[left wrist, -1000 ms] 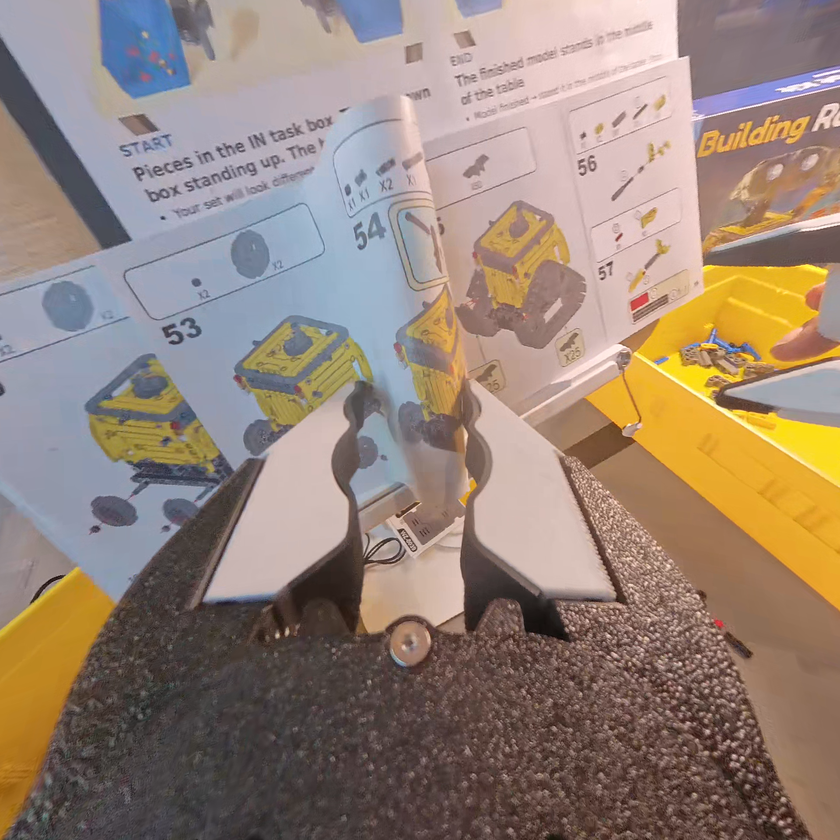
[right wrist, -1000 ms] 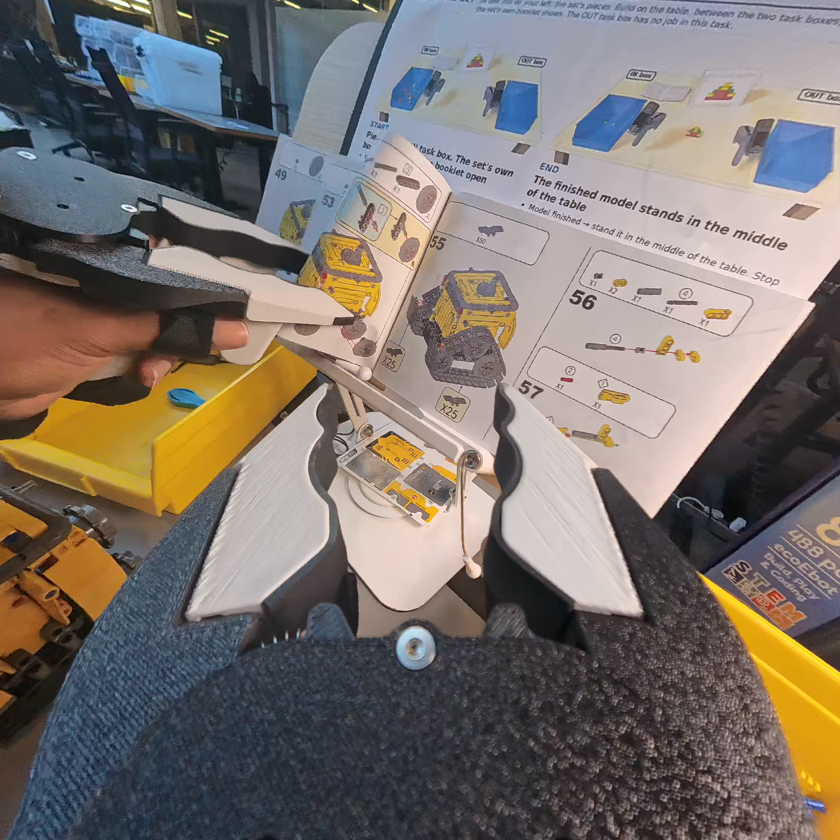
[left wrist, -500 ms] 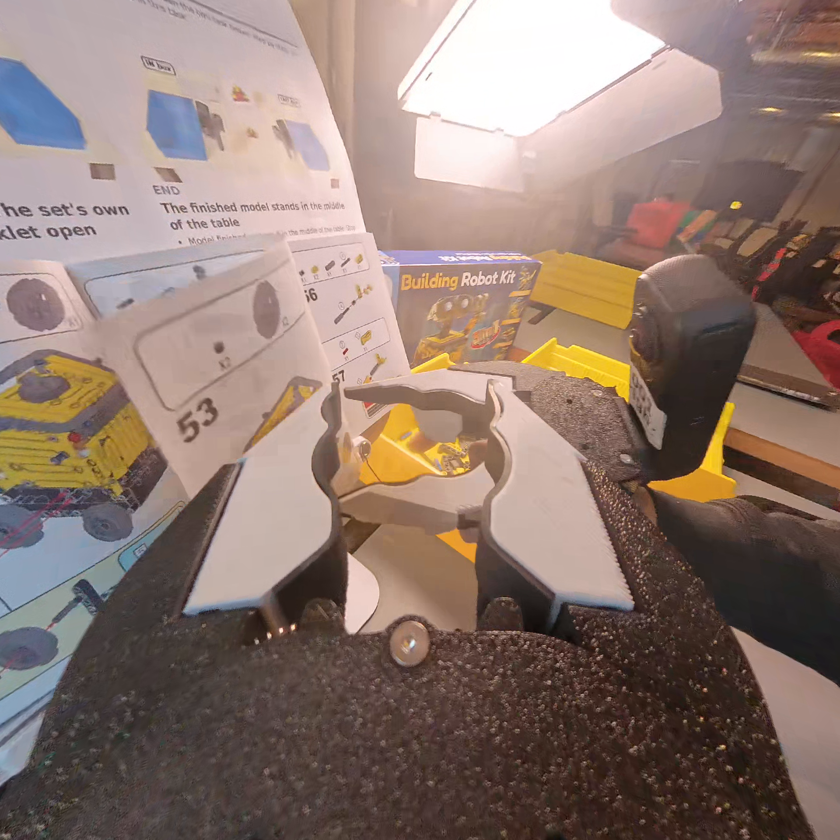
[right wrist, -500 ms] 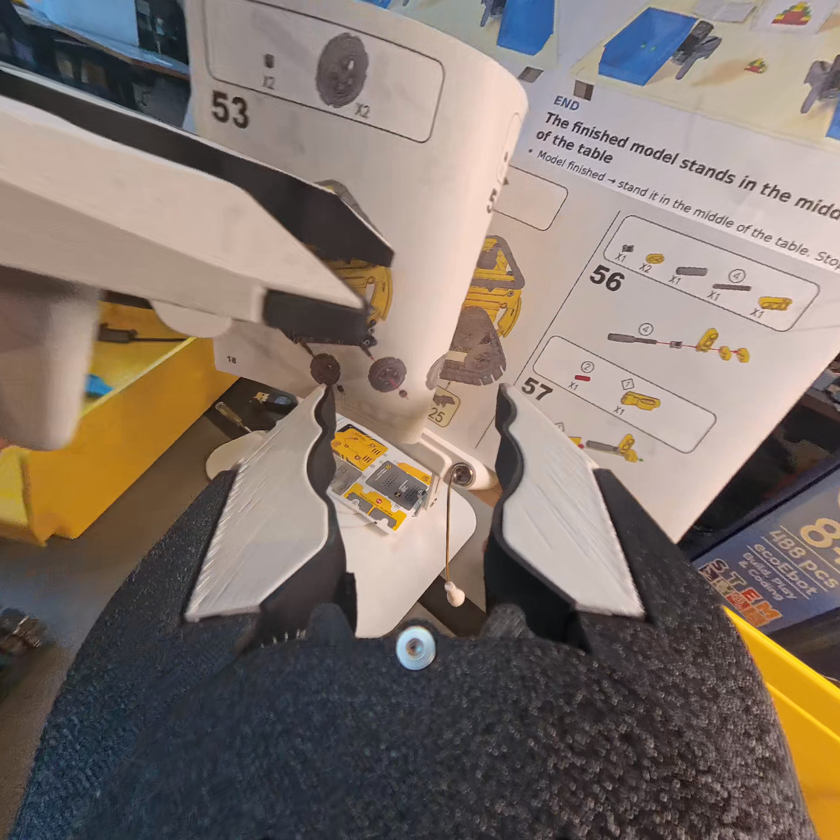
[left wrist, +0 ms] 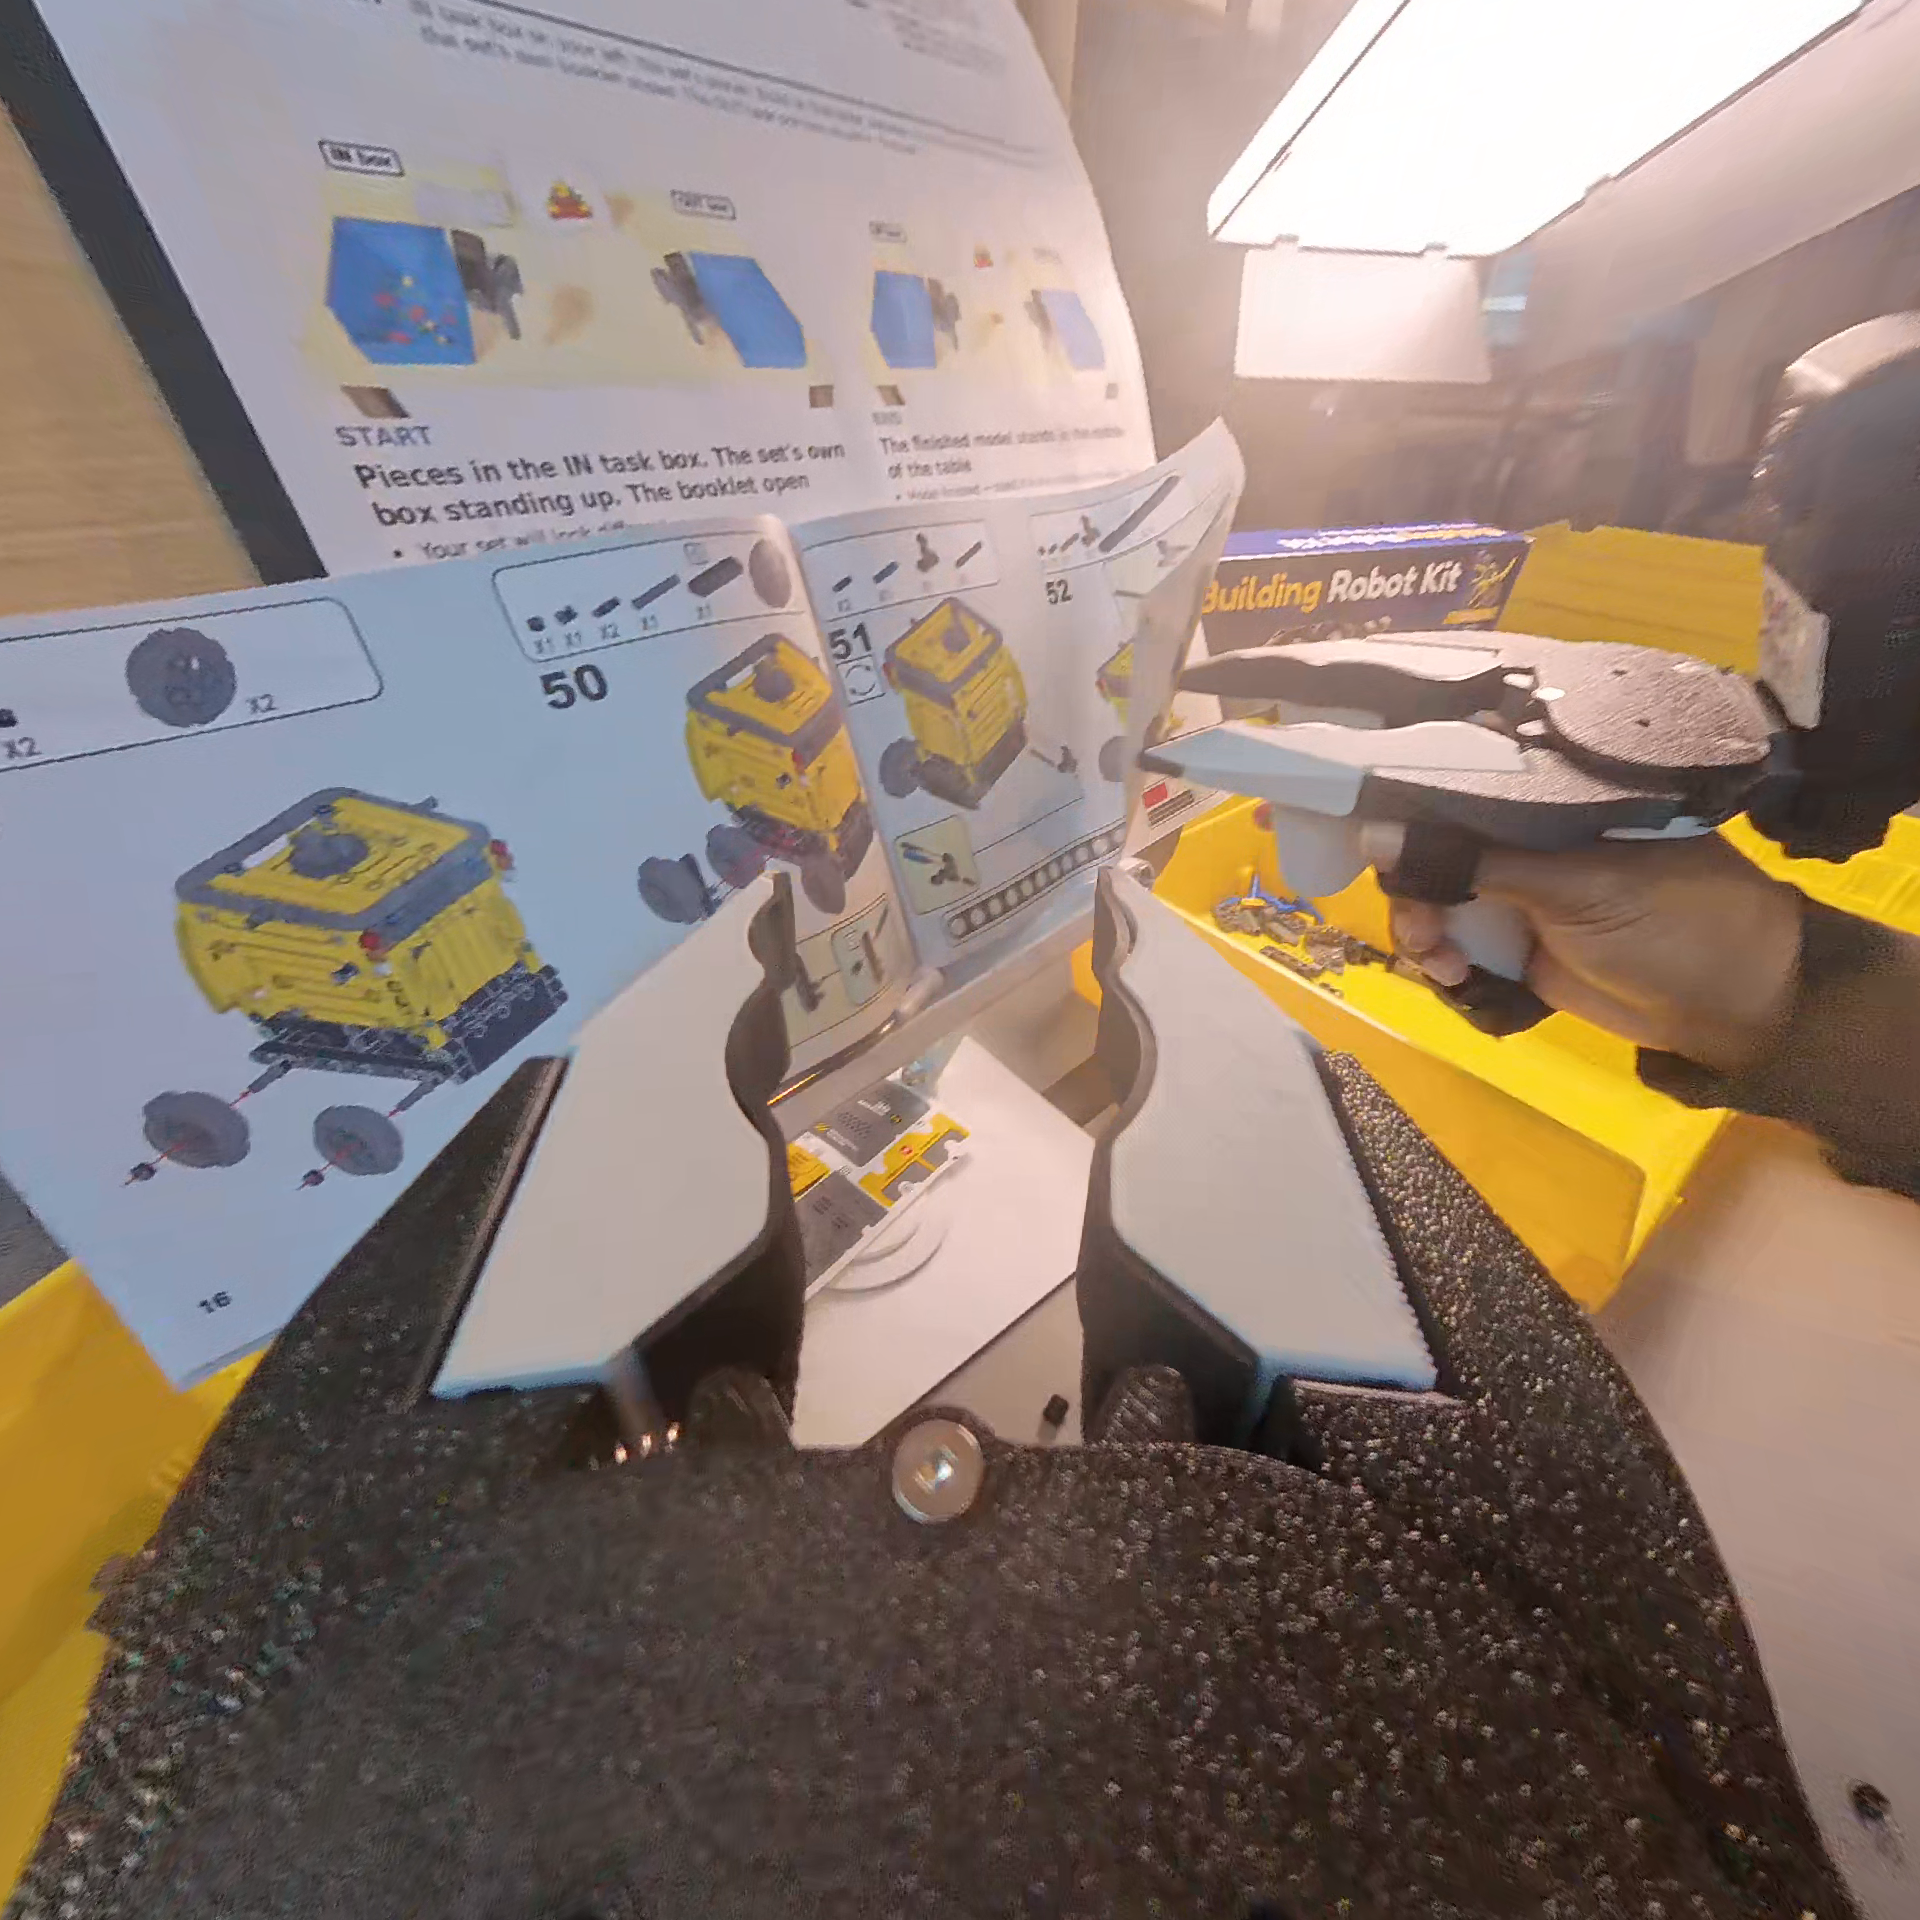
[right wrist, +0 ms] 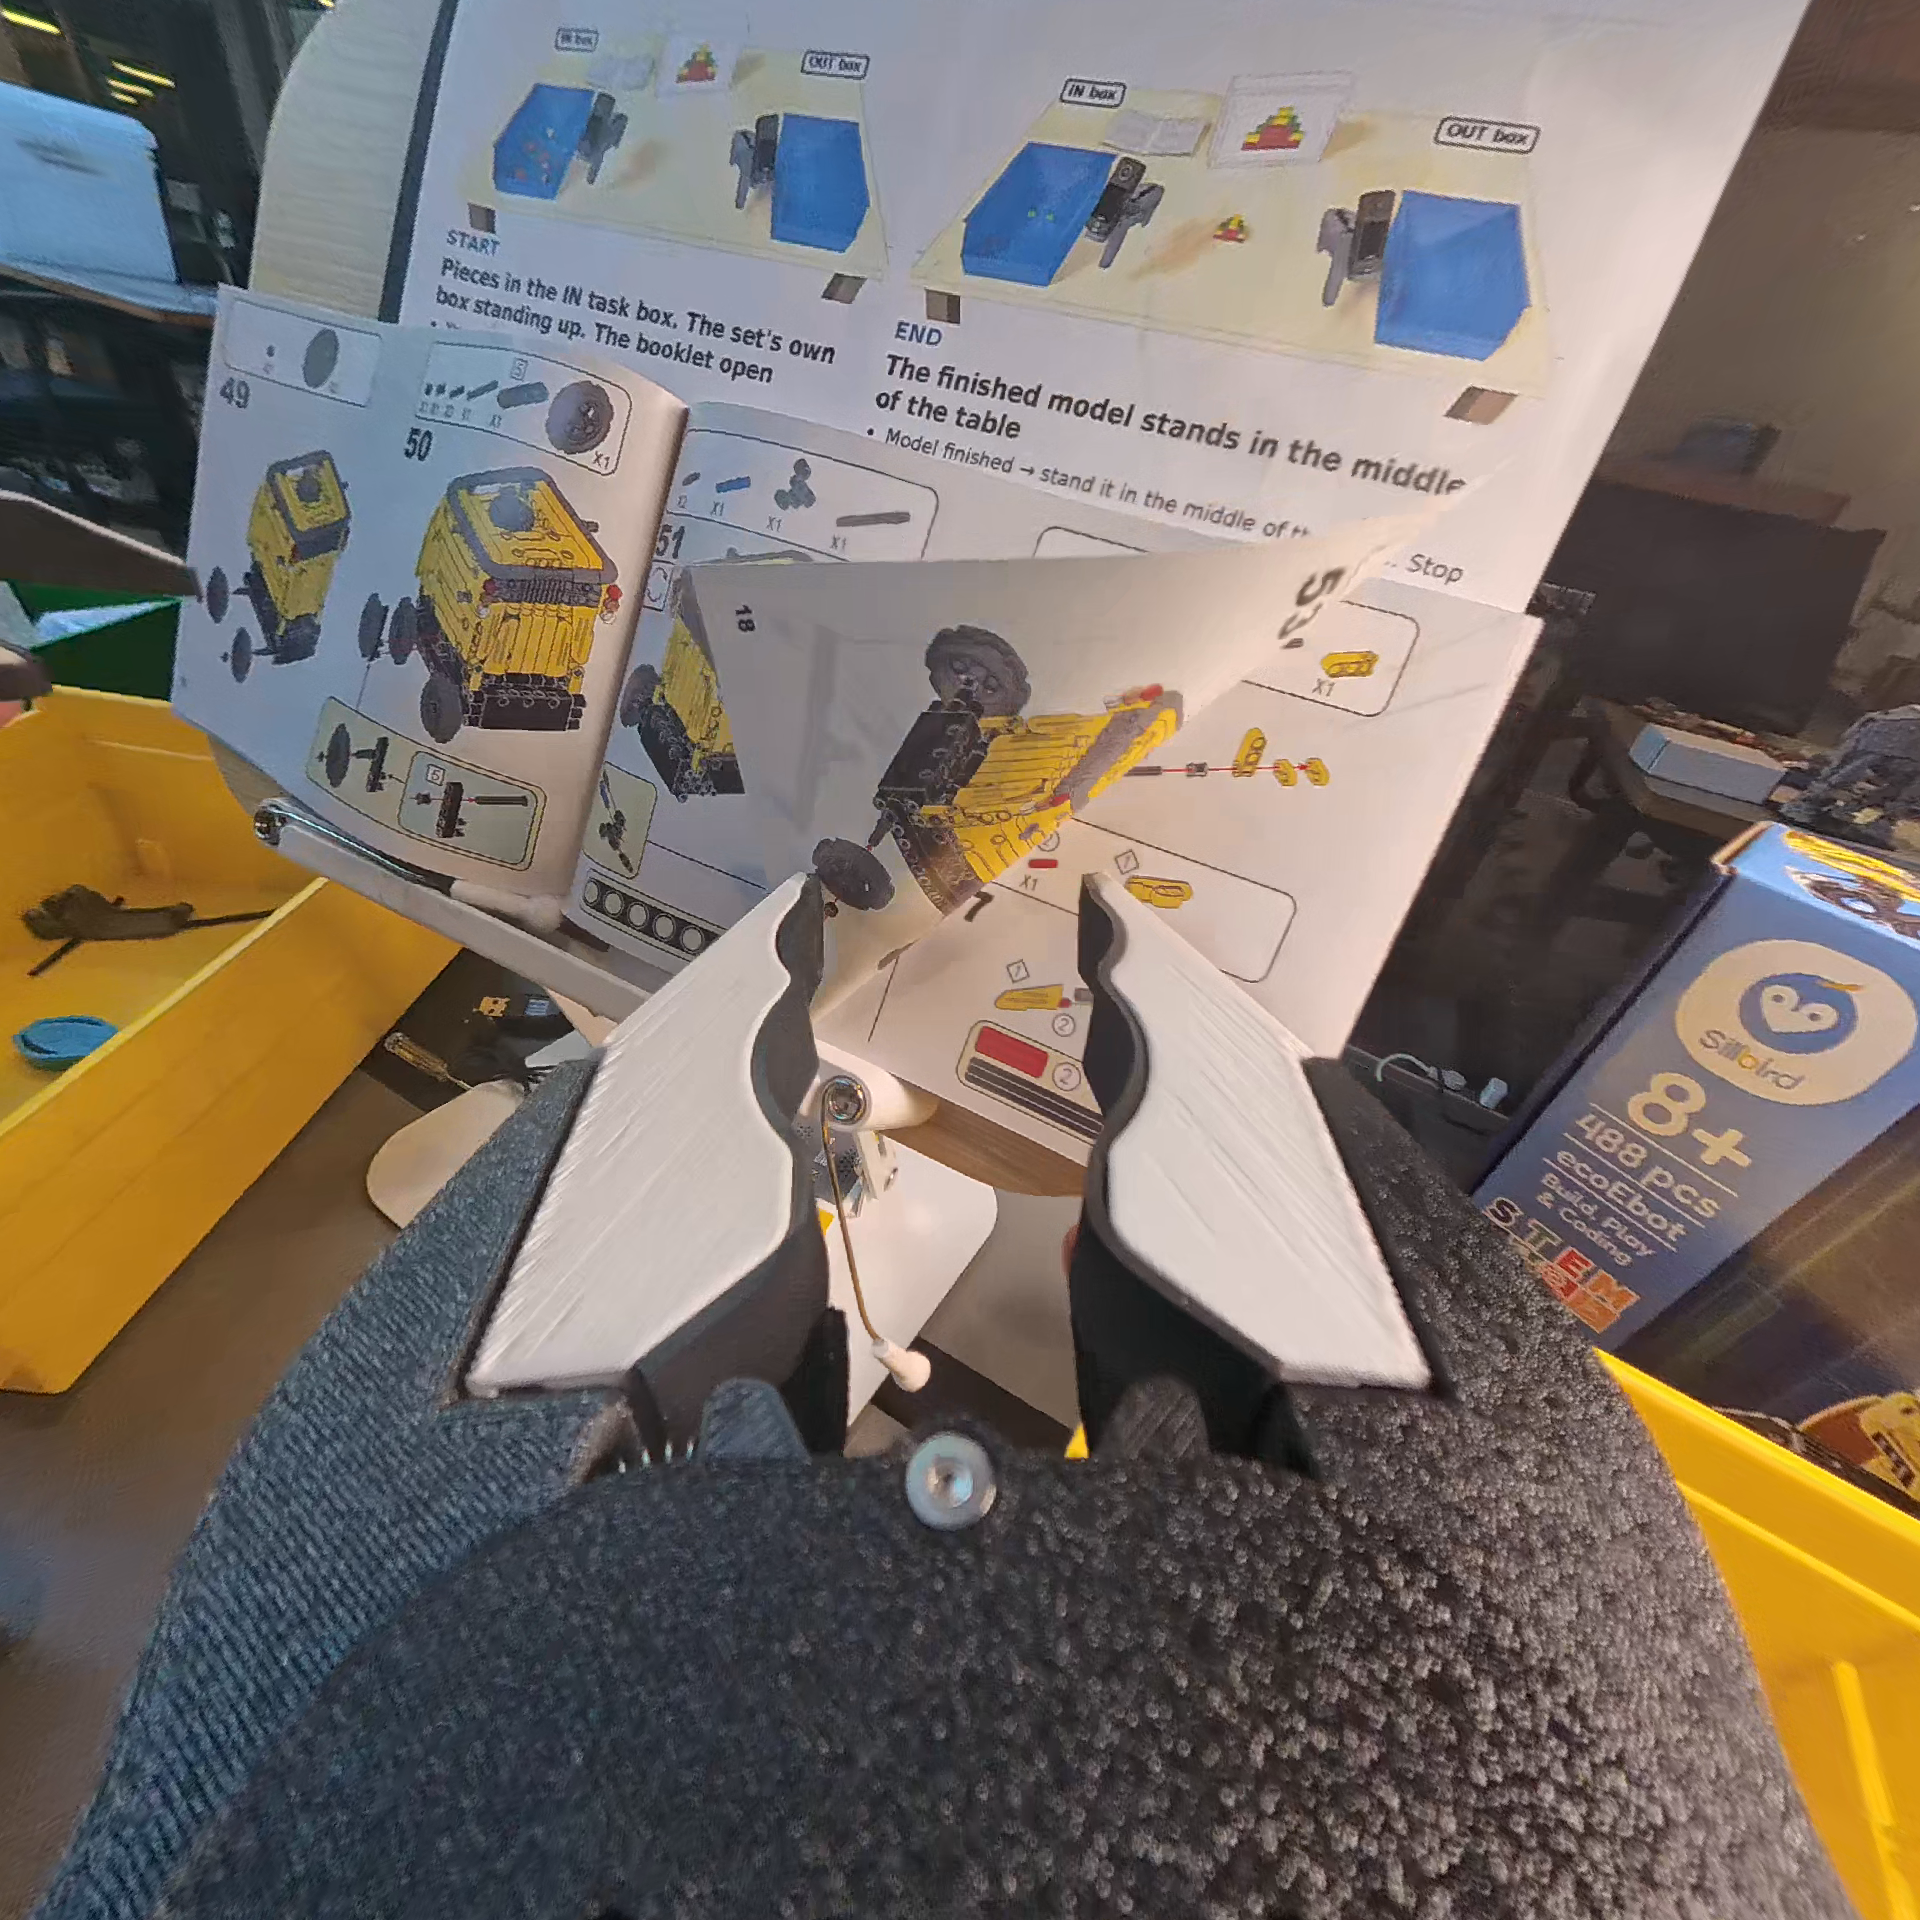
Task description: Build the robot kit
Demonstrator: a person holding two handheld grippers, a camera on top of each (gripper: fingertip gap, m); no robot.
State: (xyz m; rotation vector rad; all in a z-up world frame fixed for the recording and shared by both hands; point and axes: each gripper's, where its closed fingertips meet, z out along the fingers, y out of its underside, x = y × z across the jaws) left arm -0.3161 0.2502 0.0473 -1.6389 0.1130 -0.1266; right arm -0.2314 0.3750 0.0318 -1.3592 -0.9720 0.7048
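Note:
An open instruction booklet (left wrist: pixel 665 790) stands on a white stand (left wrist: pixel 935 1278), showing steps with a yellow vehicle model. My left gripper (left wrist: pixel 940 904) is open and empty, just in front of the booklet's lower middle. One loose leaf (right wrist: pixel 1039 665) curls over to the right. My right gripper (right wrist: pixel 945 904) is open, and the leaf's lower edge lies between its fingertips. In the left wrist view the right gripper (left wrist: pixel 1164 717) is turned on its side at the leaf's edge, held by a hand (left wrist: pixel 1600 935).
A large printed sheet (right wrist: pixel 1039 312) stands behind the booklet. A yellow bin (left wrist: pixel 1455 1101) with small dark parts is on the right, another yellow bin (right wrist: pixel 156 1122) on the left. A blue kit box (right wrist: pixel 1714 1091) stands at the right. A wire page clip (right wrist: pixel 852 1226) hangs from the stand.
The left gripper swept leaves to the right, then drew back left. The booklet now shows earlier steps. One leaf has flopped over into the right gripper's open jaws.

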